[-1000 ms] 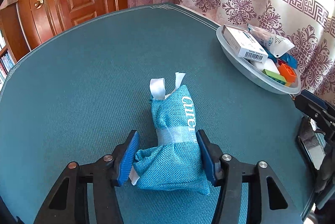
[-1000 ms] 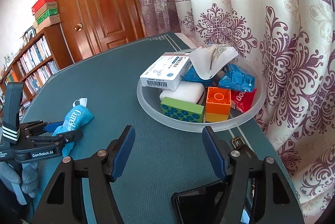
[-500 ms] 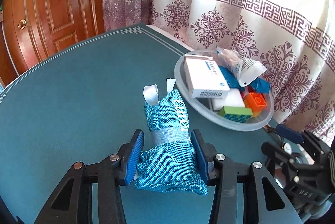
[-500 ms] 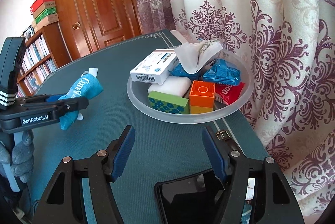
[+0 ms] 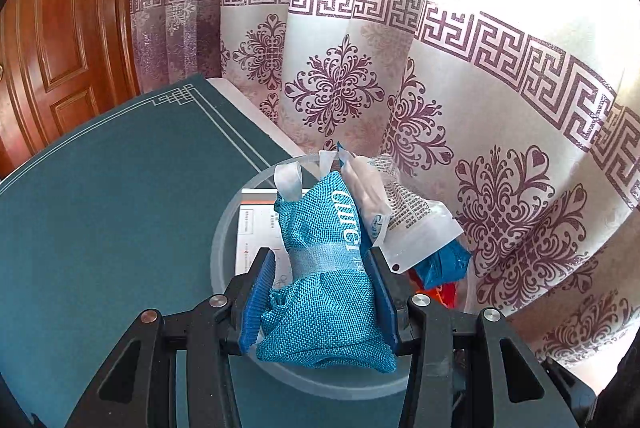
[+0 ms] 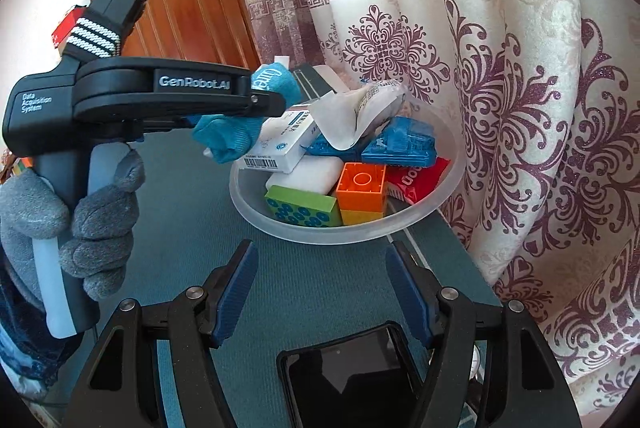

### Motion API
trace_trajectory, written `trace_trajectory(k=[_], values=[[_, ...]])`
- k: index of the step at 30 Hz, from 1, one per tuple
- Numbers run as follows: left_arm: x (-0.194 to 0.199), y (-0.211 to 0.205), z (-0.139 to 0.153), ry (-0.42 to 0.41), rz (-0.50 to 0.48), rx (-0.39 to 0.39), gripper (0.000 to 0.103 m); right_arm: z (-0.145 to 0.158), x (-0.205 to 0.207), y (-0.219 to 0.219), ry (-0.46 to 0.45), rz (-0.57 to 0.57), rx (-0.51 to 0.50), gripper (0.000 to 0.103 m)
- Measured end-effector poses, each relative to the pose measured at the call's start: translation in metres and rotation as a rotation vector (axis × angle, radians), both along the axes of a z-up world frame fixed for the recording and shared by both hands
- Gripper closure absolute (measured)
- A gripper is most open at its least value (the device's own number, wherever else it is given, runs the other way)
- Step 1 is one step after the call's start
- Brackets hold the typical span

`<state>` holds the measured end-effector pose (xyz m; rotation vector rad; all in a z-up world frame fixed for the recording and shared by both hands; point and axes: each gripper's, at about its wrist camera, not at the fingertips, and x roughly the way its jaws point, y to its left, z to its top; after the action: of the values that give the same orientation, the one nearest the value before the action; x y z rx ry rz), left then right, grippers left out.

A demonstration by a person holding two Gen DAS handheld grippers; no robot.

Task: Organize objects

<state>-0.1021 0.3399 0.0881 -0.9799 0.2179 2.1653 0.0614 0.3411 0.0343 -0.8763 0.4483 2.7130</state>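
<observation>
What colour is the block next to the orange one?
Green block, blue circles on its side; right wrist view.

Bowl [image 6: 436, 211] crowded; table [image 6: 192, 187] left of it bare.

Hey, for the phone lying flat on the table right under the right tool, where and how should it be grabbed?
Probably by its long edges. The phone lies flat on the teal table, screen up, so come from above, one finger of the open right tool down each side. Its near end is hidden.
</observation>
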Motion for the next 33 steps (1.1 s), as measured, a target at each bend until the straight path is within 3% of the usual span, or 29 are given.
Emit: trace_trajectory(k=[5, 9, 13, 18, 22, 27, 33], values=[[0.000, 0.013, -0.008, -0.034, -0.040, 0.010, 0.053, -0.003, -0.001, 0.003, -0.005, -0.007, -0.013, 0.035], [0.002, 0.015, -0.011, -0.045, -0.068, 0.023, 0.045, -0.005, -0.003, 0.004, -0.012, -0.009, -0.017, 0.035], [0.005, 0.011, -0.008, -0.026, -0.067, 0.034, 0.024, -0.005, -0.002, 0.002, -0.011, -0.008, -0.011, 0.035], [0.008, -0.005, -0.001, -0.007, -0.032, 0.040, 0.014, -0.005, -0.002, 0.000, -0.013, -0.009, -0.011, 0.035], [0.015, -0.020, 0.004, 0.067, 0.046, 0.001, 0.001, -0.006, -0.001, 0.001, -0.019, -0.017, -0.016, 0.035], [0.027, -0.038, 0.004, 0.173, 0.128, -0.066, 0.001, -0.006, 0.000, 0.003, -0.025, -0.037, -0.016, 0.025], [0.039, -0.057, -0.007, 0.201, 0.180, -0.119, 0.001, -0.003, 0.002, 0.002, -0.029, -0.064, 0.007, 0.011]])
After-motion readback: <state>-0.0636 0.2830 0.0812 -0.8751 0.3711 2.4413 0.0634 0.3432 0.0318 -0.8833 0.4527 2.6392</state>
